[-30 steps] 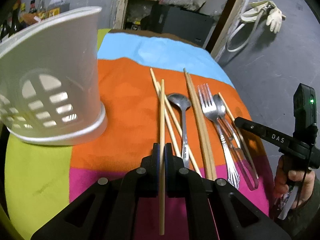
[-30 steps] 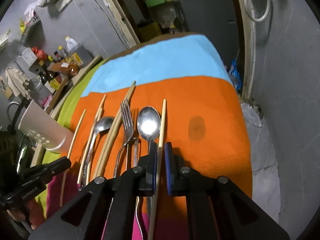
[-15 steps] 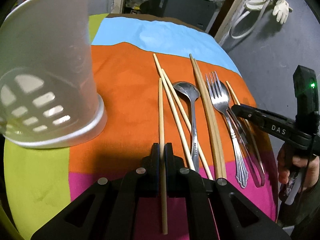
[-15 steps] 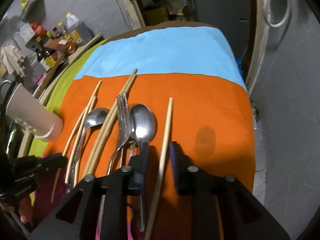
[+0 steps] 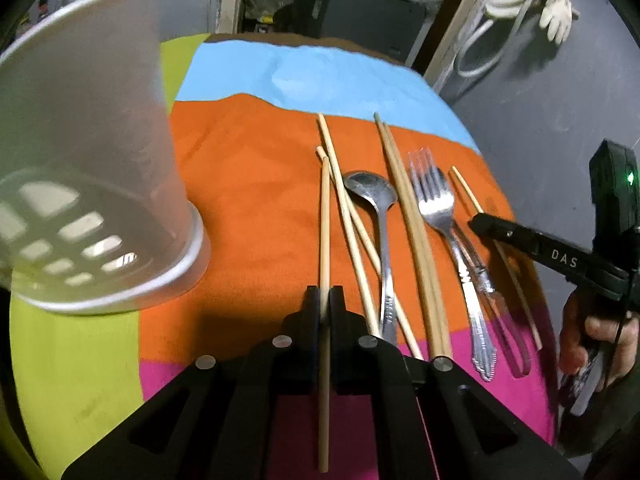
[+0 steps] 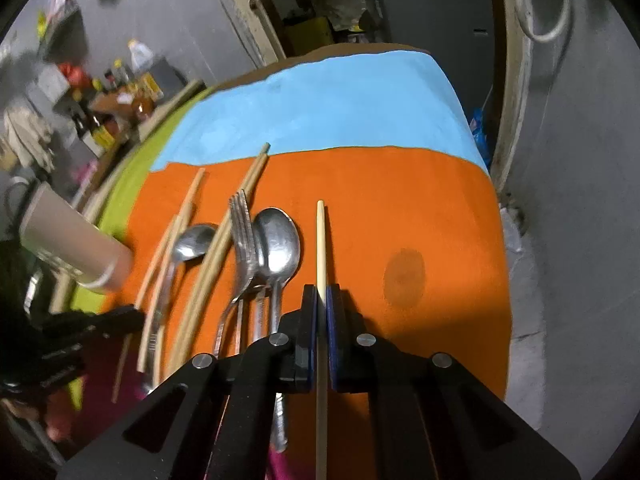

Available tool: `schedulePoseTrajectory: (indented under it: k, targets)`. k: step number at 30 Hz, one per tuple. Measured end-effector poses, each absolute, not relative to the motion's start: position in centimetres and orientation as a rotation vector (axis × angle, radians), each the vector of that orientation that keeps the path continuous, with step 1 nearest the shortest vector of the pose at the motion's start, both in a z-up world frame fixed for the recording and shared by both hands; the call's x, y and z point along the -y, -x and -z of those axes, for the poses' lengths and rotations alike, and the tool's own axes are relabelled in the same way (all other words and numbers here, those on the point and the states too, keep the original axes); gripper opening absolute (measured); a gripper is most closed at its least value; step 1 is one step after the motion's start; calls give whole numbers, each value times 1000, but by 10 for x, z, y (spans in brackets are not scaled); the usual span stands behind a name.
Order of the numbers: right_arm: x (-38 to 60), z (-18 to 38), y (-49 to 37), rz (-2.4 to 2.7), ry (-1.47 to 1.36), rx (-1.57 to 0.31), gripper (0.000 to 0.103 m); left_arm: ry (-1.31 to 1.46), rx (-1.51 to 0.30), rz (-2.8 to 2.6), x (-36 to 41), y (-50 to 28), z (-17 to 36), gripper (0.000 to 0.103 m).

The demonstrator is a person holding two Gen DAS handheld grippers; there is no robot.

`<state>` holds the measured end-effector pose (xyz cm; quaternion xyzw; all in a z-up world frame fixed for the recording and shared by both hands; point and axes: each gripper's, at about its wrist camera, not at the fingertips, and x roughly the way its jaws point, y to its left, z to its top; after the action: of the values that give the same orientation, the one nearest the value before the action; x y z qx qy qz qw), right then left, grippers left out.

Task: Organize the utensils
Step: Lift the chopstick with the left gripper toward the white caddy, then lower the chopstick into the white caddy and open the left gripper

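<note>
My left gripper (image 5: pixel 324 300) is shut on a light wooden chopstick (image 5: pixel 325 216) that points forward above the cloth. A white slotted utensil holder (image 5: pixel 92 168) stands close at the left. On the orange cloth lie more chopsticks (image 5: pixel 408 216), a spoon (image 5: pixel 374 196) and a fork (image 5: pixel 436 200). My right gripper (image 6: pixel 322 300) is shut on another pale chopstick (image 6: pixel 320 248), held above the cloth beside a spoon (image 6: pixel 278 244) and fork (image 6: pixel 242 236). The holder also shows in the right wrist view (image 6: pixel 76 248) at the left.
The table carries a striped cloth of blue (image 6: pixel 320 104), orange, pink and green bands. Its right edge drops to a grey floor (image 6: pixel 580 200). Bottles and clutter (image 6: pixel 112 96) stand beyond the far left. A dark cabinet (image 5: pixel 360 12) is behind the table.
My right gripper opened around the rightmost chopstick, then shut on it. My left gripper, still holding its chopstick, has drawn nearer the white holder.
</note>
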<state>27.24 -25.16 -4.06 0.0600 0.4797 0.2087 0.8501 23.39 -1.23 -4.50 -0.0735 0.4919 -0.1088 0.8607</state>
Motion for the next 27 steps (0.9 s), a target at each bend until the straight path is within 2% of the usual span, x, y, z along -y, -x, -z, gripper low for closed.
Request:
schedulePoseTrajectory:
  k: [6,17,23,27]
  targets:
    - [261,25,-241,-508,-259,-871,3,194,-827,262,6,-202,20,2]
    - [205,-44,-182,-604,-225,-400,3,166,-349,235,-22,-155,-52,2]
    - [146,-81,-158,-654,-178,-119,3,205,-207,182,-77,-143,-87,2]
    - [112,-100,-157,-703,-208,-11,3,226,-115,110,-121,-142,-102,2]
